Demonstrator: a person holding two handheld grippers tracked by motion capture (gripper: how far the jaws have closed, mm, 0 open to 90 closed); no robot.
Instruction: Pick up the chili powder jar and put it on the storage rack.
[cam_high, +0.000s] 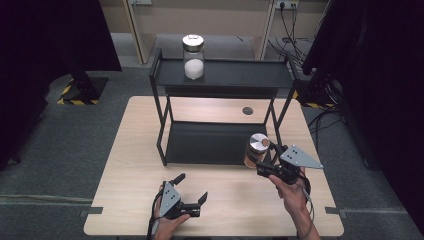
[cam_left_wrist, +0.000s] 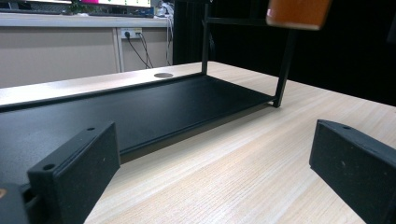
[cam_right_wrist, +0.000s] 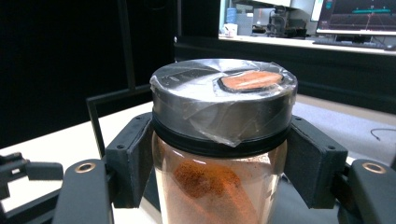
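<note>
- A person's right hand (cam_high: 292, 192) reaches in from the table's near edge, forearm angled up toward the front right leg of a black two-tier metal shelf (cam_high: 222, 75) standing on the light wooden table (cam_high: 135, 150).
- The right gripper (cam_high: 262, 162), its grey three-cornered plate on top, is clamped on a glass spice jar (cam_high: 256, 150) just below the steel lid (cam_right_wrist: 223, 100); in the right gripper view both black jaws press the glass from either side.
- The jar holds an orange-red powder (cam_right_wrist: 205, 184) and sits upright beside the shelf's front right leg; the left gripper view shows its base in the air, clear of the tabletop.
- Clear film wraps the lid, which carries what may be an orange shaker opening; the view is too soft to be sure.
- The left hand (cam_high: 167, 225) sits low at the near edge, in front of the shelf's left half, holding the left gripper (cam_high: 192, 192) with its jaws spread wide and nothing between them.
- In the left gripper view those jaws point across bare tabletop toward the shelf's lower tier (cam_left_wrist: 140, 107).
- A second jar (cam_high: 193, 56), holding white powder, stands upright on the shelf's top tier, left of centre.
</note>
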